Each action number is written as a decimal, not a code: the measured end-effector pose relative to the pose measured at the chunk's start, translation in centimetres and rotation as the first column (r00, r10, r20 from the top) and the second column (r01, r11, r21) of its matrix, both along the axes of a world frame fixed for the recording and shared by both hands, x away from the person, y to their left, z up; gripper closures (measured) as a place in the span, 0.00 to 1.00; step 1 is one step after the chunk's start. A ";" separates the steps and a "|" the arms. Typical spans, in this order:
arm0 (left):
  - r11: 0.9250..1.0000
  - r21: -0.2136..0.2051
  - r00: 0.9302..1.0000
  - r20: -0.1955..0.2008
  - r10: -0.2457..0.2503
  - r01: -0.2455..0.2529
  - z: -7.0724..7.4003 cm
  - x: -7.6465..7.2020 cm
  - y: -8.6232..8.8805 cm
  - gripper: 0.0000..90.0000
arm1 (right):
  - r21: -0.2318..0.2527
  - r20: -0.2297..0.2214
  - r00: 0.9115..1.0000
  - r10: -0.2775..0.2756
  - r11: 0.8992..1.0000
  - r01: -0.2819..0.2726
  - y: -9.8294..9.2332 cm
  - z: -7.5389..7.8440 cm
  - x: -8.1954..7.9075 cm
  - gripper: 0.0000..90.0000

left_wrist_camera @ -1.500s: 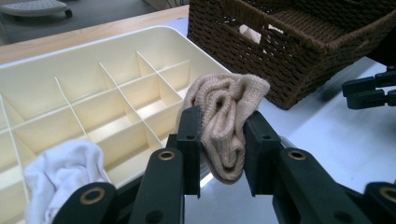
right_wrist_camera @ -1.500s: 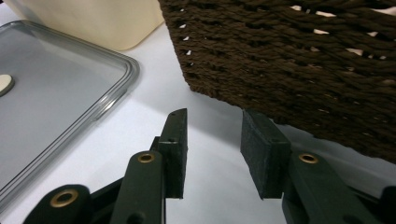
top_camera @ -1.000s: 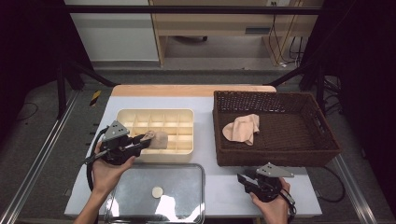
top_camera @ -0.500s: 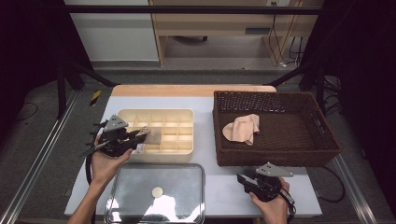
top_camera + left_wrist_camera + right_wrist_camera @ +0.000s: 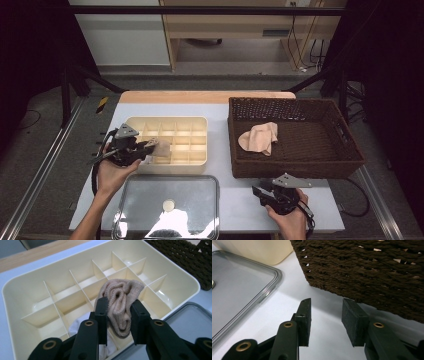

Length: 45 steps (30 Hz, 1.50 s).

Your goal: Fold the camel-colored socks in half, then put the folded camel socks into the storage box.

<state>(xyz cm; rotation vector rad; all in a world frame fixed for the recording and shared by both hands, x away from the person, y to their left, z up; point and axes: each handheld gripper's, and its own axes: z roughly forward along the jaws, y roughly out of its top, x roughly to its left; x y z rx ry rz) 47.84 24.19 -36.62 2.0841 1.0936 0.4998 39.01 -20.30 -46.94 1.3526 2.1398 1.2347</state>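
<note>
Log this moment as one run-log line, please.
left gripper: shut on beige sock over divided box | right gripper: open, beside basket

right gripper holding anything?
No. The right gripper has open fingers with bare table between them.

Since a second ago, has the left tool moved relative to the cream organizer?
Yes. The left tool, shut on the beige sock, has drifted toward the divided tray's near-left corner; it sat further right over the compartments earlier.
</note>
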 end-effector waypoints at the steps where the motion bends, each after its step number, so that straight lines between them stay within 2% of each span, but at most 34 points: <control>1: 1.000 0.008 1.000 -0.004 0.002 -0.002 -0.2 0.0 0.0 0.78 | 0.000 -0.001 1.000 0.000 1.000 0.000 0.0 0.0 0.0 0.67; 7: 1.000 0.031 1.000 -0.028 -0.004 0.005 -0.9 0.2 -0.2 0.78 | 0.002 -0.008 1.000 0.003 1.000 -0.003 -0.1 0.0 -0.1 0.67; 16: 0.994 0.105 0.997 -0.080 -0.018 0.026 -1.9 0.5 -1.2 0.78 | 0.001 -0.016 1.000 0.007 1.000 -0.007 -0.1 -0.2 0.1 0.67; 21: 0.993 0.120 0.995 -0.094 -0.010 0.021 -2.4 0.5 -1.3 0.78 | 0.005 -0.035 0.999 0.010 1.000 -0.010 0.1 -0.4 0.2 0.67; 25: 0.990 0.134 0.993 -0.116 -0.017 0.032 -3.1 0.9 -1.7 0.78 | -0.002 -0.032 0.999 0.018 1.000 -0.018 0.2 -0.5 0.3 0.66; 29: 0.991 0.126 0.992 -0.126 -0.022 0.038 -3.6 1.2 -2.4 0.78 | -0.008 -0.036 0.999 0.026 1.000 -0.027 0.3 -0.5 0.3 0.66; 34: 0.988 0.145 0.988 -0.155 -0.025 0.048 -3.9 1.8 -2.9 0.78 | -0.005 -0.053 0.998 0.033 0.999 -0.033 0.5 -0.7 0.3 0.66; 41: 0.988 0.145 0.983 -0.183 -0.016 0.043 -4.7 2.5 -3.4 0.78 | -0.007 -0.060 0.998 0.037 0.999 -0.037 0.7 -0.9 0.4 0.65; 45: 0.992 0.119 0.982 -0.190 -0.018 0.041 -4.8 2.6 -3.1 0.76 | -0.008 -0.062 0.997 0.038 0.999 -0.038 0.6 -1.0 0.5 0.65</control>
